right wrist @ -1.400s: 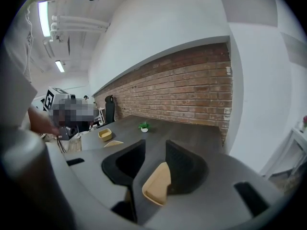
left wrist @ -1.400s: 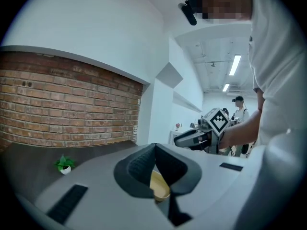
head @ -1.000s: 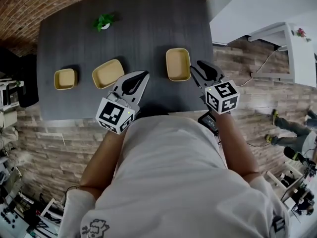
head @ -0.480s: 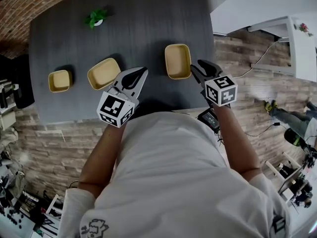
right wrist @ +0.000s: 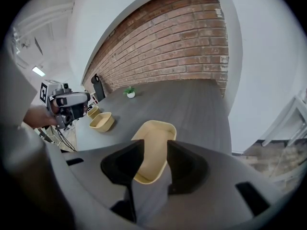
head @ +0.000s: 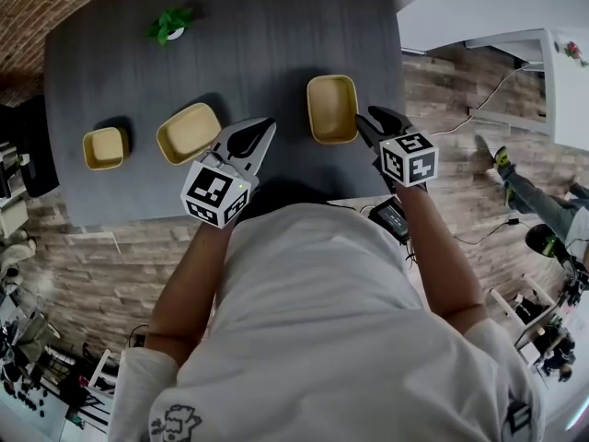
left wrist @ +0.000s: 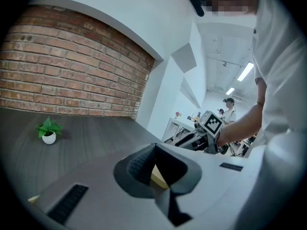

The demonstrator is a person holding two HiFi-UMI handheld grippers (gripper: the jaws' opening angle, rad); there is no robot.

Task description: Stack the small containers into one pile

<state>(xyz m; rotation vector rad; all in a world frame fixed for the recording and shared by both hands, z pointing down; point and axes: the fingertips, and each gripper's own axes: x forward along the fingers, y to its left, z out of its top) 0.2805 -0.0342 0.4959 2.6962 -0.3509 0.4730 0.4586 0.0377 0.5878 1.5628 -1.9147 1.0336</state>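
The head view looks down from high above the dark table (head: 230, 63). Both gripper views sit low and close at its near edge, looking across it to the brick wall (left wrist: 72, 71). All three see the little plant (head: 170, 24).

Right gripper (right wrist: 152, 152) open, left gripper (left wrist: 153, 148) shut (both held forward)

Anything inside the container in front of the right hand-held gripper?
Nothing visible: the container shows a bare tan floor from above. In the right gripper view, the right hand-held gripper hides its near corners.
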